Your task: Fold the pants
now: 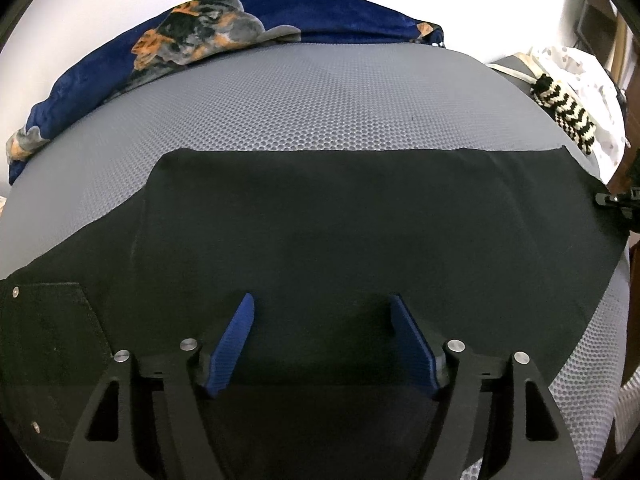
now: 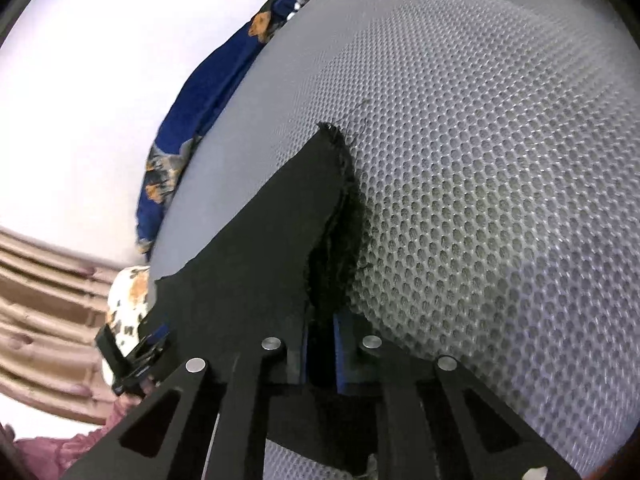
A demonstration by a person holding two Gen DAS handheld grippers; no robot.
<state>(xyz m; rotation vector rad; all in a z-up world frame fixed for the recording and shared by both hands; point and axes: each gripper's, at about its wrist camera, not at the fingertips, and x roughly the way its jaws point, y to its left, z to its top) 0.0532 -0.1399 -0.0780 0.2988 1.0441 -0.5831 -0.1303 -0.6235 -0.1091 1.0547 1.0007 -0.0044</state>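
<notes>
A bed [image 1: 320, 92] covered in grey honeycomb mesh carries everything. Black pants [image 1: 340, 220] lie flat and directly on it, spread from nine o'clock to three o'clock across the lower half of the left wrist view, their far edge straight. A blue blanket [image 1: 100, 64] with orange and grey patches is bunched along the far edge, from nine to one o'clock. A black-and-cream knitted piece [image 1: 568, 112] rests at two o'clock.

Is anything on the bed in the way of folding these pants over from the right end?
Nothing visible. The right tongs are shut on the frayed hem of the black pants. The left tongs are open above them. The grey mesh bed beyond is bare; the blue blanket lies at its far edge.
</notes>
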